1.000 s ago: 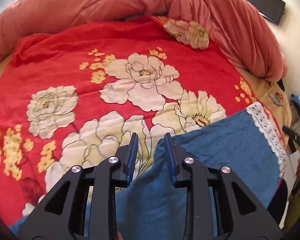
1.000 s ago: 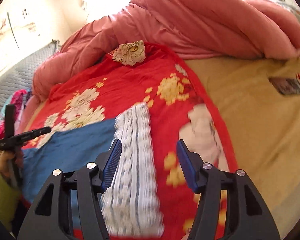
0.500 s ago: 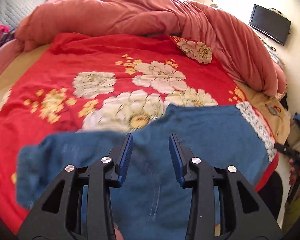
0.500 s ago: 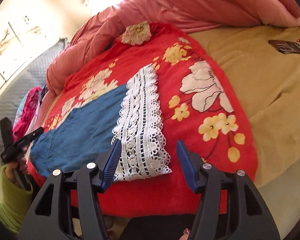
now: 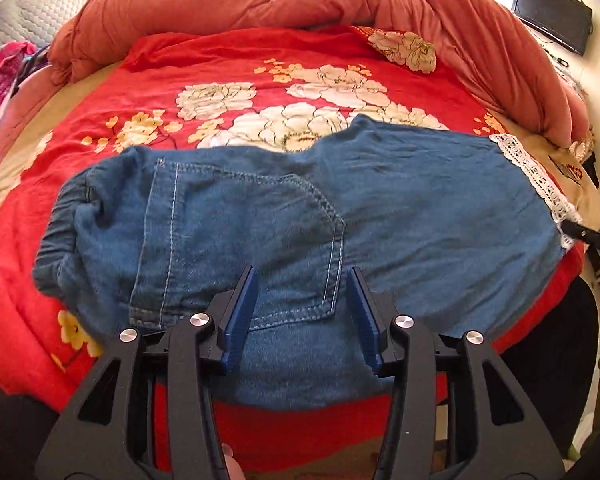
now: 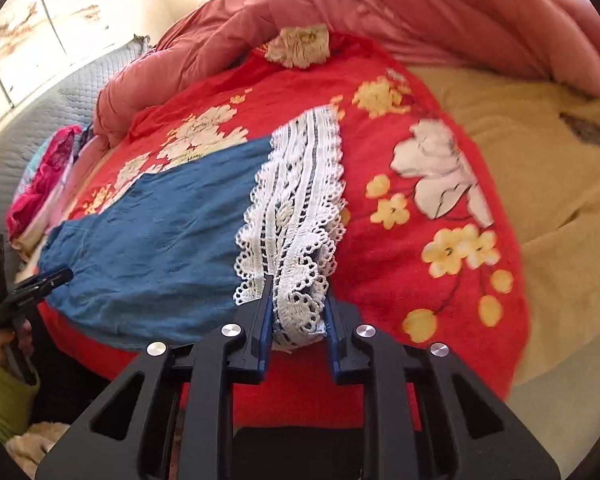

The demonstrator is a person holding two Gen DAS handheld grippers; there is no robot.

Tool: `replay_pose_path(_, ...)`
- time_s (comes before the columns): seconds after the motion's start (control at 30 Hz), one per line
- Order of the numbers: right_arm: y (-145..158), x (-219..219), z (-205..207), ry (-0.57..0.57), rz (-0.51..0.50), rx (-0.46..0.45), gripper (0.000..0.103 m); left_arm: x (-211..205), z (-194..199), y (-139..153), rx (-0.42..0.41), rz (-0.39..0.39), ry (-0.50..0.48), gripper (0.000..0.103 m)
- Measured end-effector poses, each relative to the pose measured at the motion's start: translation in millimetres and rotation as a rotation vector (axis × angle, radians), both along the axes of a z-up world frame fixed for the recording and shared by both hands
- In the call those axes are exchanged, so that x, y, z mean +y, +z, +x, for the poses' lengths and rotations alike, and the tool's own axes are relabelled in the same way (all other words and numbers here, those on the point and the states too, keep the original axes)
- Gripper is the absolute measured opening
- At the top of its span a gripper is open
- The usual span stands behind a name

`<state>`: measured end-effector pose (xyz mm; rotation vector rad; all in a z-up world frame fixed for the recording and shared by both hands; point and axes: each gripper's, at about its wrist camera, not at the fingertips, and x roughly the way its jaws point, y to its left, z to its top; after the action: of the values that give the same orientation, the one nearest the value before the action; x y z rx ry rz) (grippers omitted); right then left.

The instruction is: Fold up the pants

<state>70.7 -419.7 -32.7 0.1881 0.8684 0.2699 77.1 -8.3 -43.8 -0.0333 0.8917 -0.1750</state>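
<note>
The right tongs (image 6: 296,300) gripped the pants' (image 5: 400,208) lace hem (image 6: 296,216), hiding its near end. The left tongs (image 5: 302,296) hung released above the pocket (image 5: 240,240), whose lower edge they partly covered.

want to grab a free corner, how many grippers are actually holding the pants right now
1. The right gripper is shut on the lace hem of the pants; the left gripper hovers open above the back pocket.

I can read no text, label, brand or number anywhere in my two views.
</note>
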Motion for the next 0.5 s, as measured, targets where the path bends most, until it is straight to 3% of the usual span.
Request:
replay_pose_path(0.2, -12.1, -0.3, -0.8, -0.016, -0.076, 0.04, 0.021, 1.4, -2.7, -3.9, 0.013, 0.007, 0.007, 0.039)
replay_pose_path(0.5, -17.4, -6.2, -5.1, -0.091, -0.021, 0.037, 0.033, -1.3, -2.9, -5.9, 0.008, 0.027, 0.005, 0.04)
